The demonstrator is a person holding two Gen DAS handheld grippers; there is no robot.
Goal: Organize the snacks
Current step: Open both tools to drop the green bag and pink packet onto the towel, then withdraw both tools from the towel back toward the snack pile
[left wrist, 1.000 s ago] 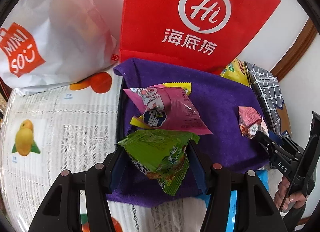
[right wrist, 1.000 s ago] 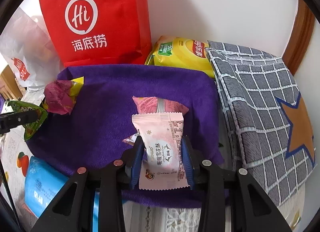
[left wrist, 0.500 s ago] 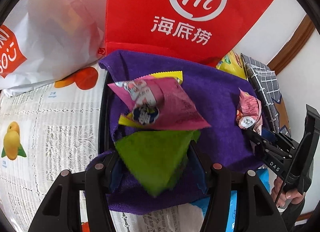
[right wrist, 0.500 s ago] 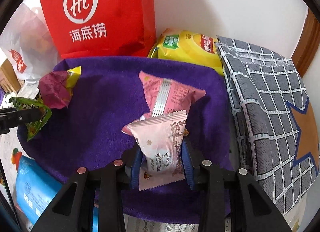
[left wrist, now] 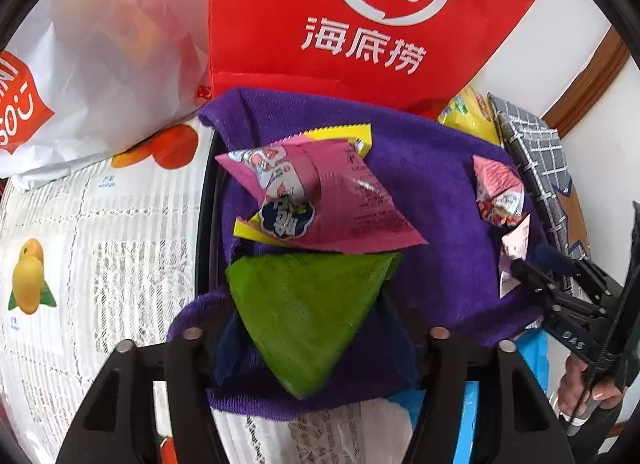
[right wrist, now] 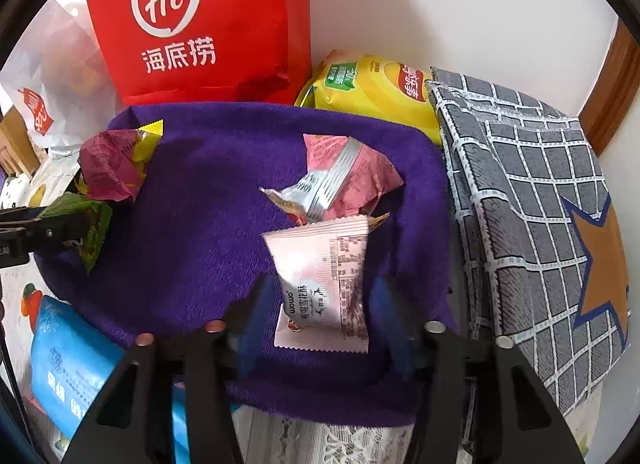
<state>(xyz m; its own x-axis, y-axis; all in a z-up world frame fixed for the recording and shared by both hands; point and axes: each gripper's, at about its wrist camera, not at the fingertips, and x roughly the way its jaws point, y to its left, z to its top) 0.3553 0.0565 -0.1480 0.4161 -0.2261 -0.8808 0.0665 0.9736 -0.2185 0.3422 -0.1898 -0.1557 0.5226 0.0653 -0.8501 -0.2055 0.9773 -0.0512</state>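
- The pale pink foil snack packet (right wrist: 324,284), flat with crimped ends, lies low in the middle of the right wrist view on the purple plush cloth (right wrist: 208,224); the right gripper (right wrist: 322,316) has just been opening, and its blue pads now stand clear on either side of the packet.
- Just above it, touching its top edge, sits a crumpled pink packet with a silver seam (right wrist: 344,180).
- In the left wrist view a green triangular snack pouch (left wrist: 308,312), blurred and matte, sits low in the centre between the jaws of the left gripper (left wrist: 312,348), which have also just been opening; the pads look parted from it, though blur hides the edges.
- Above it lies a glossy magenta pouch with a cartoon label (left wrist: 320,200), over a yellow serrated wrapper (left wrist: 340,132).
- By my reading, four or five snacks are already gathered on the cloth, which drapes a dark tray; two are being set down now.
- Possibly left: a puffy yellow chip bag (right wrist: 372,92) behind the cloth and a blue soft pack (right wrist: 68,376) at lower left.
- Around these stand a red non-woven tote (right wrist: 200,20), a thin white plastic shopping bag (left wrist: 100,48), a grey checked fabric pouch (right wrist: 532,200) and a lace-patterned tablecloth with fruit prints (left wrist: 100,224).
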